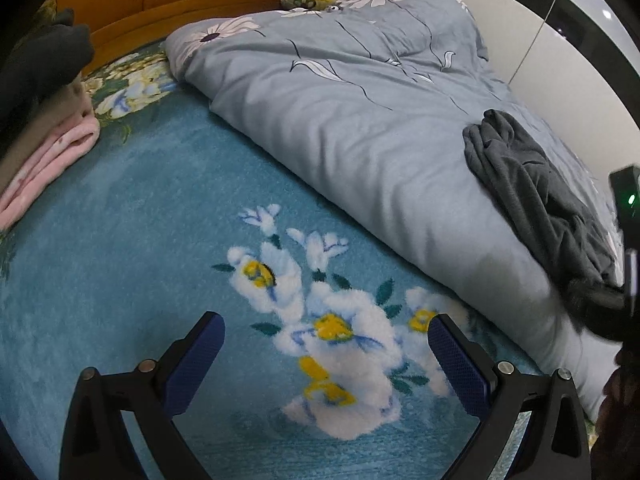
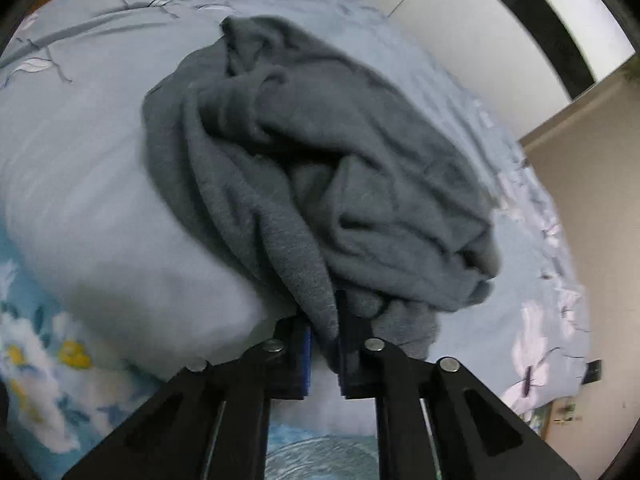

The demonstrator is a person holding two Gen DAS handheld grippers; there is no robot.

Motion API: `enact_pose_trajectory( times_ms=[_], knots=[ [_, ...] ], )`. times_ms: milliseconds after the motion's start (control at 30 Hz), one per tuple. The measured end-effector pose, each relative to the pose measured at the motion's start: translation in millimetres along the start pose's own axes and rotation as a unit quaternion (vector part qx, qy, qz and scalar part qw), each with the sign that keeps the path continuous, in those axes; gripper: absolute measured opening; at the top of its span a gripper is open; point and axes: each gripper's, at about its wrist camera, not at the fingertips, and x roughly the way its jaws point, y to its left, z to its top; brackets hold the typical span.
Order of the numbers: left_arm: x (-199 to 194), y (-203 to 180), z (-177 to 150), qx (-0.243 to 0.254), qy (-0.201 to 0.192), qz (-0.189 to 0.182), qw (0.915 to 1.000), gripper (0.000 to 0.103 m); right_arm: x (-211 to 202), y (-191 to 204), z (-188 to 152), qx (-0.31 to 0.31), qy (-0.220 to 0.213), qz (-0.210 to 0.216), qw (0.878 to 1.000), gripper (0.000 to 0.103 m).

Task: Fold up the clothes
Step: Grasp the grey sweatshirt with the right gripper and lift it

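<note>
One crumpled grey fleece garment (image 2: pixel 320 168), fuzzy, bunched

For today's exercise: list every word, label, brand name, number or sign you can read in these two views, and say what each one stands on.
None: no readable text in either view.
The grey garment, grey-blue quilt and teal floral blanket carry only patterns or plain cloth.
The small dark plate on the wall is too small and blurred to read.
</note>
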Motion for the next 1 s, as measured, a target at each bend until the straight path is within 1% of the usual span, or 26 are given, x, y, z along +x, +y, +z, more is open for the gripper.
enact_pose_trajectory(
  times_ms=[33, 100, 167, 233, 333, 467, 533, 667, 733, 900, 1000],
  knots=[
    [-0.2, 0.1, -0.1, 0.001, 0.000, -0.001, 1.0000, 0.103, -6.2, -4.5, 1.5, 0.011, -0.011, -0.008, 1.000, 0.006],
    [-0.4, 0.3, 0.1, 0.002, 0.000, -0.002, 1.0000, 0.103, -25.7, -13.3, 4.3, 0.012, -0.049, -0.038, 0.998, 0.004],
    [-0.5, 1.3, 0.4, 0.001, 0.001, -0.006, 1.0000, 0.103, -48.2, -22.2, 6.7, 0.006, -0.090, -0.071, 0.993, 0.004],
    [-2.8, 1.9, 1.5, 0.002, -0.001, -0.014, 0.9999, 0.103, -73.1, -34.9, 5.9, 0.008, -0.129, -0.090, 0.988, 0.003],
    [-11.4, 1.8, 1.3, 0.006, -0.004, -0.027, 0.9996, 0.103, -108.4, -61.3, 1.0, 0.031, -0.171, -0.101, 0.980, 0.003],
    [-25.0, 2.8, -0.1, 0.010, -0.003, -0.048, 0.9988, 0.103, -159.8, -97.2, -16.5, 0.073, -0.216, -0.107, 0.968, 0.003],
    [-33.0, 5.0, -2.0, 0.010, 0.002, -0.065, 0.9979, 0.103, -187.3, -115.7, -29.8, 0.093, -0.237, -0.105, 0.961, 0.003],
    [-51.3, 6.7, -12.6, 0.015, 0.015, -0.100, 0.9948, 0.103, -247.1, -144.4, -60.6, 0.111, -0.280, -0.114, 0.947, 0.003],
    [-62.3, 6.8, -17.6, 0.012, 0.021, -0.120, 0.9925, 0.103, -274.6, -162.1, -77.6, 0.128, -0.293, -0.105, 0.942, 0.003],
    [-97.2, 10.5, -25.2, 0.009, 0.000, -0.173, 0.9848, 0.103, -343.6, -209.7, -131.4, 0.168, -0.319, -0.084, 0.929, 0.003],
    [-112.3, 16.5, -32.5, -0.004, -0.001, -0.196, 0.9805, 0.103, -385.2, -241.5, -170.8, 0.185, -0.334, -0.096, 0.919, 0.003]
  ],
)
